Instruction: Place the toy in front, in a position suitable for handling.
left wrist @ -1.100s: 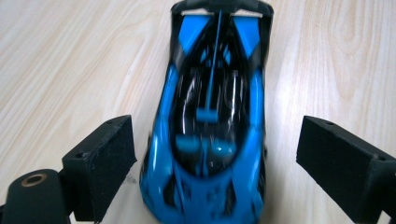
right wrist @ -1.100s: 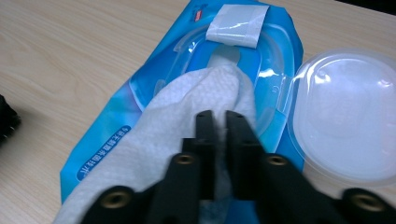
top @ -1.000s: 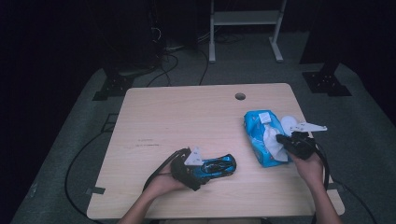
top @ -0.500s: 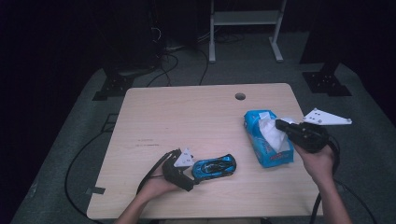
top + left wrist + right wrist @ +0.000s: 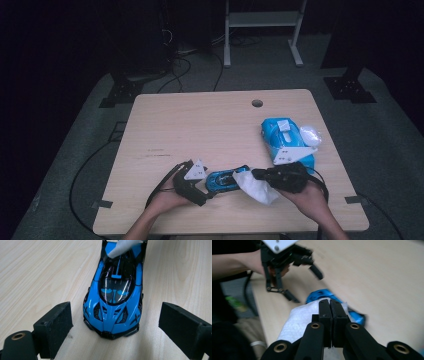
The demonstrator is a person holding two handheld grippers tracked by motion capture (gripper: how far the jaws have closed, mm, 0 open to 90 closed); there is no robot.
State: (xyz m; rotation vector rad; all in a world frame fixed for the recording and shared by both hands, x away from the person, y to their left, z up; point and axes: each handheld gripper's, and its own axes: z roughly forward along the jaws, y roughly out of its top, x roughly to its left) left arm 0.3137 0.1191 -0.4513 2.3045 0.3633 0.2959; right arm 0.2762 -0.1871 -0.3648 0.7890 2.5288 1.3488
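The table carried a blue wipes pack well beyond the right claw, toward the far right edge. The toy car lay on the wood straight ahead of the left claw, its nose between the two wide-open jaws, neither pad touching it. The right claw, at the car's other end, had its jaws pressed together on a white wipe, which hung below and draped against the car's rear. In the left gripper view a corner of that wipe touched the car's tail.
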